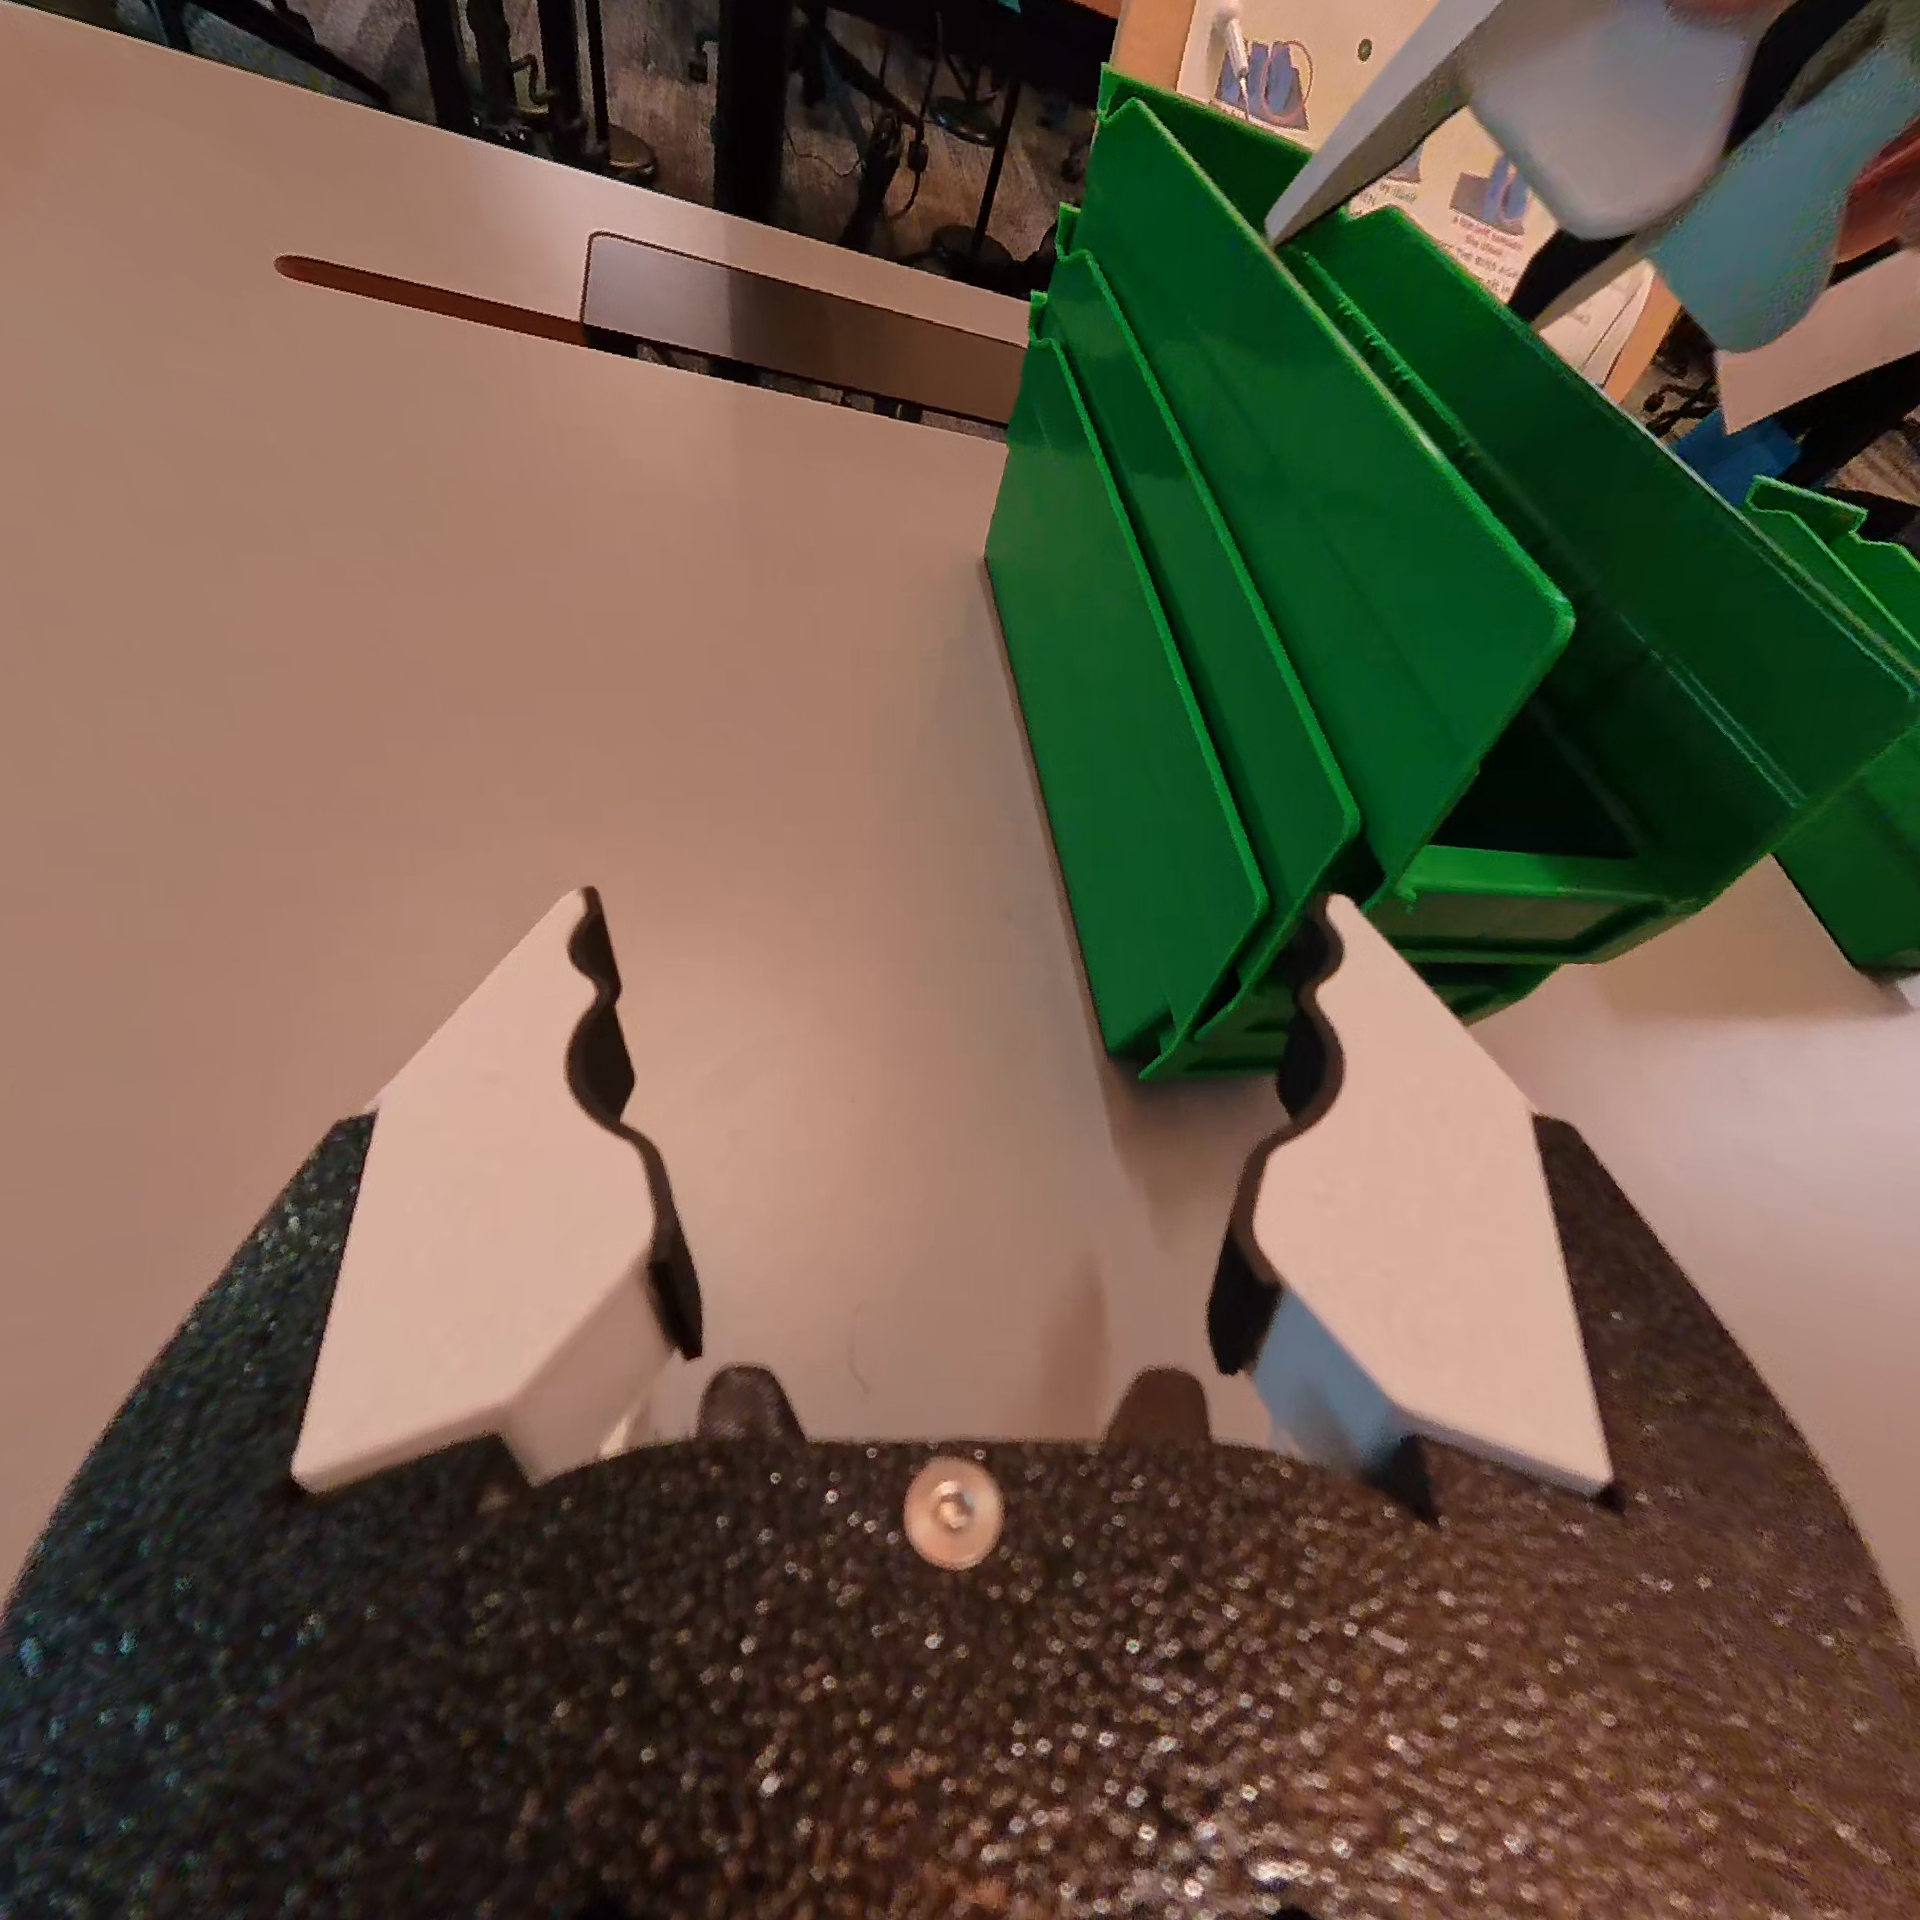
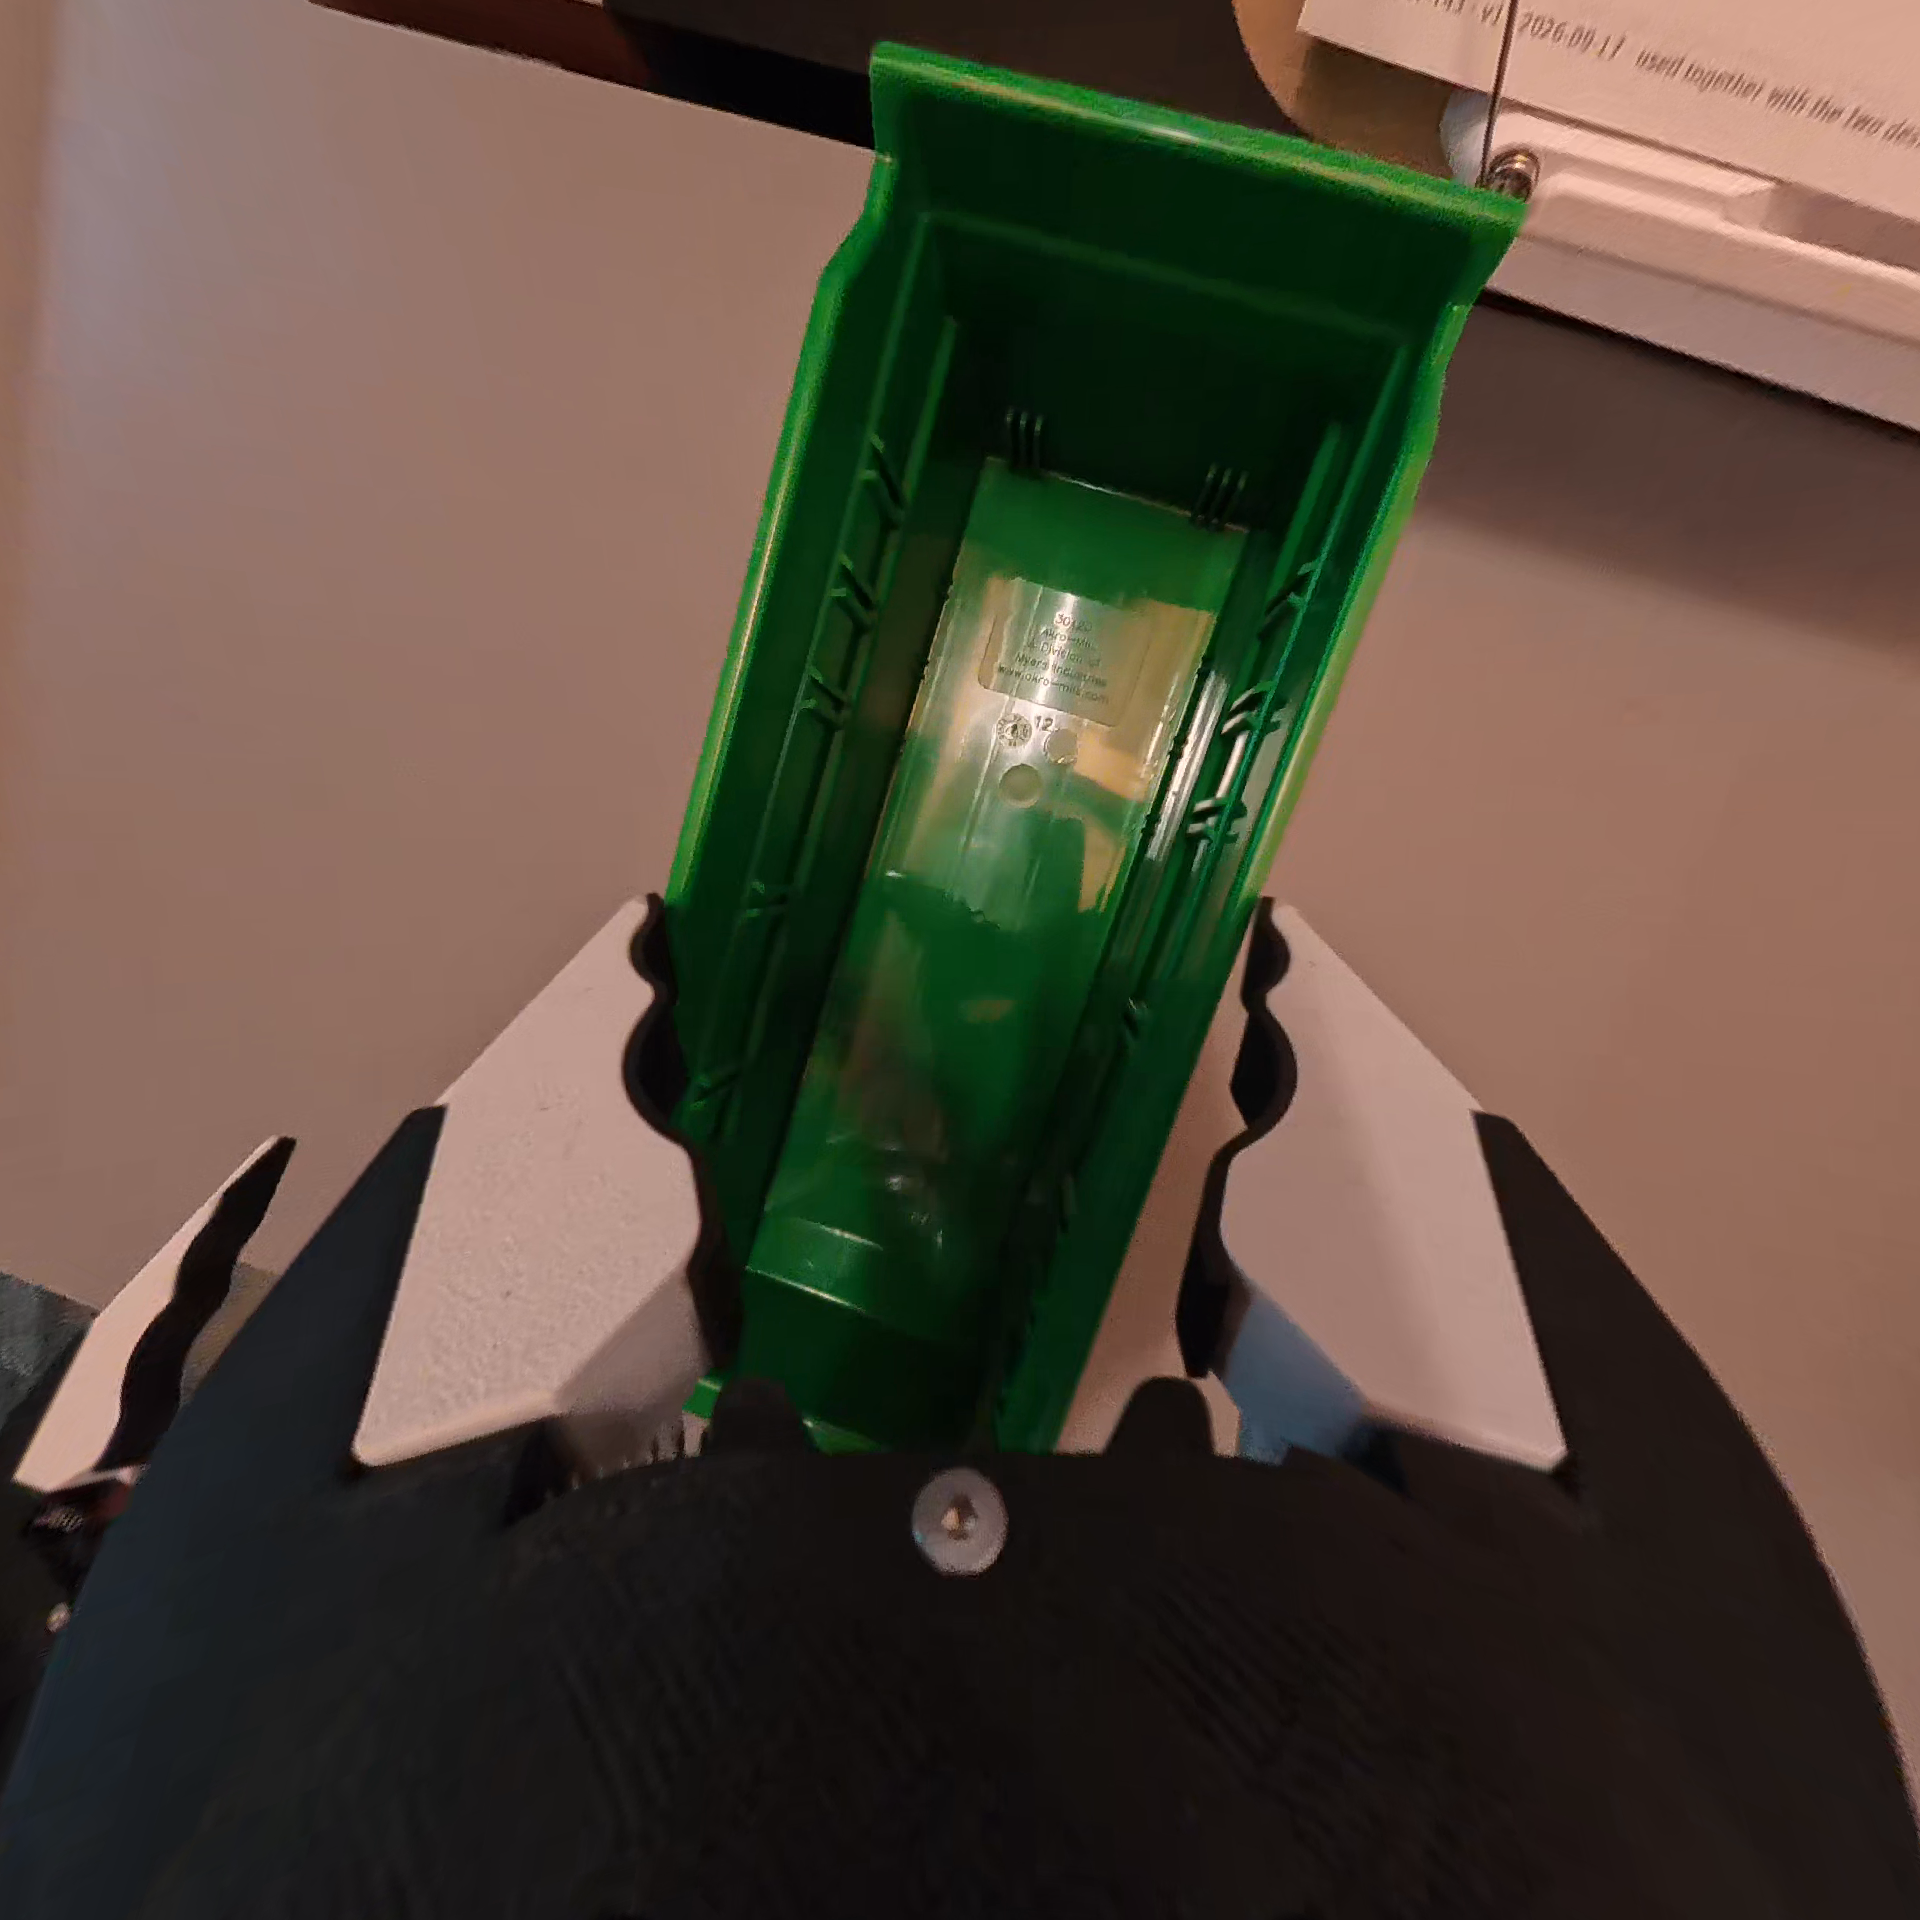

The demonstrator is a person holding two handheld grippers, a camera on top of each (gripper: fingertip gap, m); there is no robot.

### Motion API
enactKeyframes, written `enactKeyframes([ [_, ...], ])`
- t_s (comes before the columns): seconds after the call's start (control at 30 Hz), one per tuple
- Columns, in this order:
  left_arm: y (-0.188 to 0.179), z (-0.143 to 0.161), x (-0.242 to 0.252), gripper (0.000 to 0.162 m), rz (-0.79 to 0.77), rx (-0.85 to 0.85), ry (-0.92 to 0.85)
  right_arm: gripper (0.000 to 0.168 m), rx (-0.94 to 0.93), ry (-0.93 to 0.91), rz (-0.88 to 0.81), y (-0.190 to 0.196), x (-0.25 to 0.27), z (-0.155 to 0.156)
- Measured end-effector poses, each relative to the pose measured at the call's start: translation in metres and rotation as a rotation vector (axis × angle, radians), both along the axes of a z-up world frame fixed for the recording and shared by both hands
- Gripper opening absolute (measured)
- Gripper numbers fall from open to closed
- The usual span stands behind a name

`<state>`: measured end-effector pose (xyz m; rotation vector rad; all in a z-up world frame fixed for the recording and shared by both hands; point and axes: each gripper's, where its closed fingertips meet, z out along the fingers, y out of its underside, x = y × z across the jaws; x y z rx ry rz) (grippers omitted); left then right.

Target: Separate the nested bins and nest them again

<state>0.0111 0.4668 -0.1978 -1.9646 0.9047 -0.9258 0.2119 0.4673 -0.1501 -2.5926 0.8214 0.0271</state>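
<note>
Several green bins (image 1: 1174,665) sit nested in a stack on the pale table (image 1: 520,623), just right of my left gripper (image 1: 961,935). The left gripper is open and empty, low over the table, with its right fingertip (image 1: 1351,956) close to the stack's near corner. My right gripper (image 2: 956,925) straddles the top green bin (image 2: 1039,644) across its width, with both pads against its side walls. I look down into this bin's empty inside. In the left wrist view the right gripper (image 1: 1455,208) is on the far end of the top bin, which sits tilted in the stack.
Another green bin (image 1: 1849,727) stands to the right of the stack. The table has a slot and a metal plate (image 1: 779,301) at its far edge. A white box with a paper sheet (image 2: 1714,208) lies beyond the bin. One finger of the left gripper (image 2: 177,1278) shows at lower left.
</note>
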Motion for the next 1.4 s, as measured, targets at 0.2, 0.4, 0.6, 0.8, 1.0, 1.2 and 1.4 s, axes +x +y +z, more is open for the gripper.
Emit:
enactKeyframes([
  [0.2,-0.004,-0.001,0.002,0.127,-0.016,-0.014,0.0,0.103,-0.043,0.022,-0.012,-0.009,-0.004,-0.014],
  [0.4,-0.001,-0.001,-0.001,0.127,-0.01,-0.025,-0.006,0.116,-0.03,0.043,-0.037,-0.004,0.0,0.002],
  [0.6,0.001,-0.007,-0.002,0.127,-0.009,-0.049,0.005,0.129,-0.095,-0.038,-0.049,-0.005,0.006,0.003],
  [0.8,0.002,-0.006,-0.004,0.126,-0.008,-0.053,-0.003,0.132,-0.091,0.07,-0.049,0.001,-0.011,-0.029],
  [1.0,0.005,-0.006,-0.007,0.126,-0.005,-0.064,-0.005,0.126,-0.109,0.096,-0.039,0.001,-0.011,-0.036],
  [1.2,0.008,-0.012,-0.008,0.126,-0.002,-0.089,-0.004,0.113,-0.029,0.066,-0.018,0.012,-0.008,-0.031],
  [1.4,0.006,-0.011,-0.007,0.126,-0.005,-0.082,-0.002,0.11,0.012,0.068,-0.035,0.014,-0.007,-0.029],
])
